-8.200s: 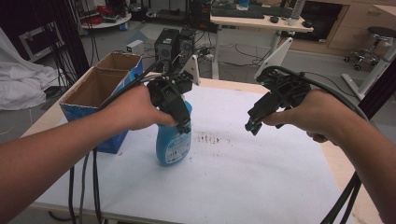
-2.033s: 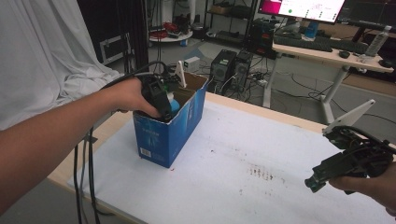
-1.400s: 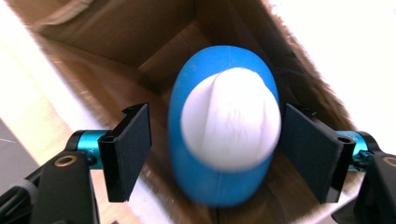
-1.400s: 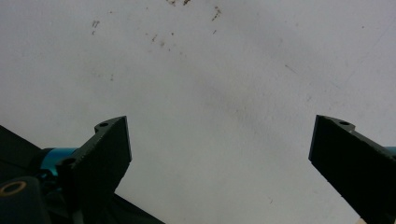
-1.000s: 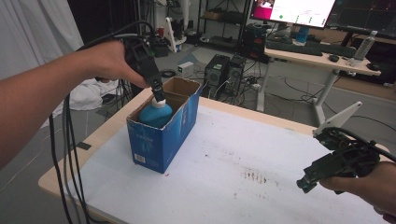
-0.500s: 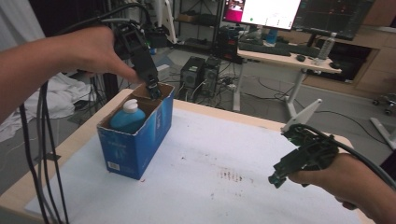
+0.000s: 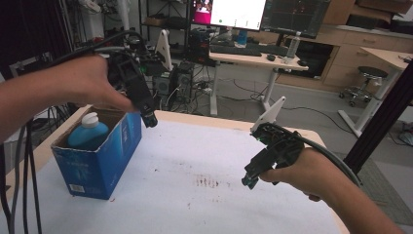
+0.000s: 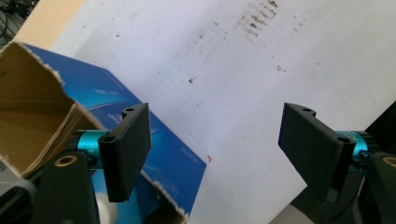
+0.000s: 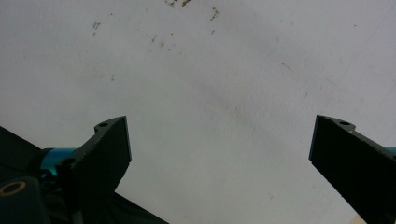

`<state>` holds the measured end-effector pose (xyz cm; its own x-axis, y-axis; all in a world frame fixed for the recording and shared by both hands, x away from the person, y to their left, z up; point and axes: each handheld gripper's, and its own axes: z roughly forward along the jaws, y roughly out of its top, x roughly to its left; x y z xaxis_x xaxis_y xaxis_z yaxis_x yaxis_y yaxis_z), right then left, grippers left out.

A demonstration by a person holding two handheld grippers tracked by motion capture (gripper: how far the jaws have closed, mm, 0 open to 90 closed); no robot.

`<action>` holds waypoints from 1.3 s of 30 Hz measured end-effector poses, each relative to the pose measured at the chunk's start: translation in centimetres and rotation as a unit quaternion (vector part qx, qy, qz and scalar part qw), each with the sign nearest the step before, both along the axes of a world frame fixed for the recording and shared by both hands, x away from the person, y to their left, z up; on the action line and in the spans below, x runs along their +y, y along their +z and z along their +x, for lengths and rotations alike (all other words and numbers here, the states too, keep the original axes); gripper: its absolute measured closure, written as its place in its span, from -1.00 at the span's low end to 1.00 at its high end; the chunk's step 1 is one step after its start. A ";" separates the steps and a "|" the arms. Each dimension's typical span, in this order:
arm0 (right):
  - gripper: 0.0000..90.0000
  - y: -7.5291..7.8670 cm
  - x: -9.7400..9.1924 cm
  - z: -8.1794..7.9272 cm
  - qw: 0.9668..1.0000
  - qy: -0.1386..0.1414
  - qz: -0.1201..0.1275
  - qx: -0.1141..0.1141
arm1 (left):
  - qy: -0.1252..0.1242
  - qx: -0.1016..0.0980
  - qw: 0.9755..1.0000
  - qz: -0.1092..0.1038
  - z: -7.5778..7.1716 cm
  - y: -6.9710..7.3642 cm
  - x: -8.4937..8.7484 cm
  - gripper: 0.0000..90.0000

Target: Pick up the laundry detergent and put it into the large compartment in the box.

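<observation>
— Hand-held gripper on the left [image 7: 148, 119]: how is it posed?

— Raised above the desk [image 7: 195, 161], tips pointing down and slightly right, hanging just past the right far corner of the blue cardboard box [image 7: 104, 158]. The left hand [image 7: 90, 80] wraps its body from above, the forearm coming in from the left edge, cables drooping below it.

— Are its jaws together?

— No, they stand apart with nothing between them. The left gripper view shows bare white desk and the torn box edge [image 8: 116, 135] between the two black pads.

— And the right hand-held gripper [image 7: 249, 181]?

— It hangs low over the right part of the desk, tips angled down and to the left, near the faint brown stains [image 7: 207, 181]. The right hand [image 7: 297, 168] grips it from behind, the forearm running off to the near right corner. Its jaws are spread wide too, around nothing; the right gripper view shows only desk surface [image 9: 210, 116] between them.

— Where is the bottle?

— The blue bottle [image 7: 87, 134] stands inside the box, at the left side of the desk. Its long axis is upright, the white cap [image 7: 89, 118] pointing up, roughly level with the box rim. Neither gripper touches it.
</observation>
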<state>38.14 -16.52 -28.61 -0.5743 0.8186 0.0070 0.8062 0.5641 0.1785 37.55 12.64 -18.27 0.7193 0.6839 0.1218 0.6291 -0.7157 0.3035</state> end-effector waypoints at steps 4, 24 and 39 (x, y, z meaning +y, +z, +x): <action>-0.89 0.2 -0.2 0.0 1.000 -0.004 0.000 -0.004 | -0.004 -0.001 1.000 0.000 0.3 -1.5 -1.0 -0.43; -0.90 0.1 -0.6 0.1 1.000 -0.014 -0.001 -0.006 | -0.009 0.028 1.000 0.005 0.9 -7.9 -4.4 -0.43; -0.90 0.0 -1.1 0.0 1.000 -0.018 0.001 -0.007 | -0.012 0.031 0.999 -0.001 0.9 -8.2 -5.2 -0.43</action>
